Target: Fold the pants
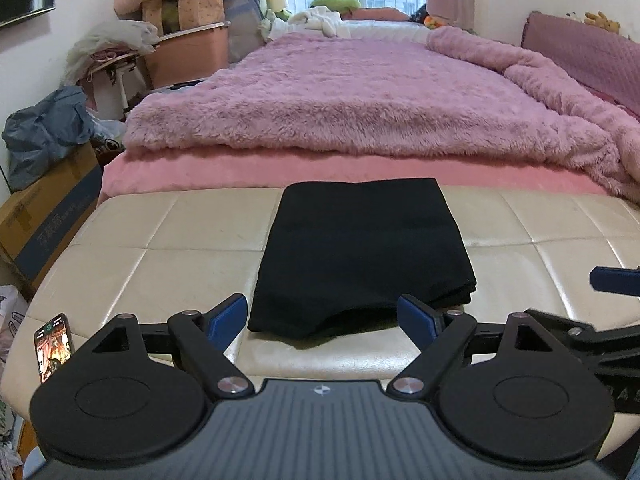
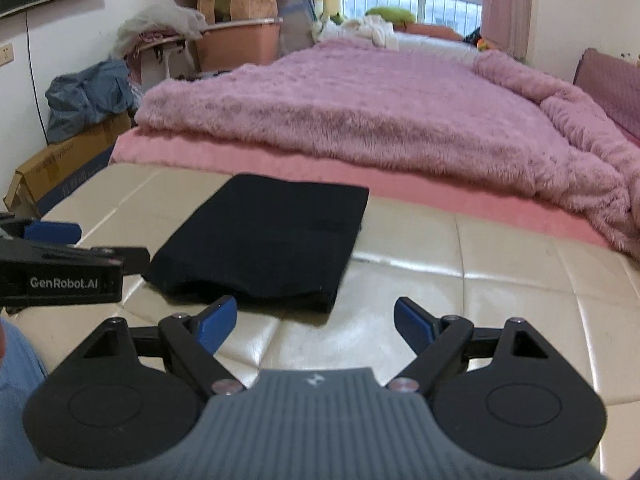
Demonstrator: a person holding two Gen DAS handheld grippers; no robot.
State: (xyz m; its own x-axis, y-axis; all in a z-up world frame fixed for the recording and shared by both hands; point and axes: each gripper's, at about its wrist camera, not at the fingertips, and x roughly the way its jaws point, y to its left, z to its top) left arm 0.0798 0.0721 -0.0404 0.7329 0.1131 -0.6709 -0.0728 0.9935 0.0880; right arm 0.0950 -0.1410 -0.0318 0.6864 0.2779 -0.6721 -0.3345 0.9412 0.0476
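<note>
The black pants (image 1: 366, 256) lie folded into a neat rectangle on the cream leather bench (image 1: 160, 248). They also show in the right wrist view (image 2: 264, 240). My left gripper (image 1: 322, 318) is open and empty, its blue fingertips just in front of the pants' near edge. My right gripper (image 2: 314, 320) is open and empty, over bare bench to the right of the pants' near corner. The left gripper's body shows at the left edge of the right wrist view (image 2: 60, 264). A blue fingertip (image 1: 616, 278) of the right gripper shows at the right edge of the left wrist view.
A bed with a fluffy pink blanket (image 1: 360, 96) runs behind the bench. A phone (image 1: 54, 346) with a lit screen lies at the bench's near left corner. Cardboard boxes (image 1: 48, 216) and piled clothes stand on the left by the wall.
</note>
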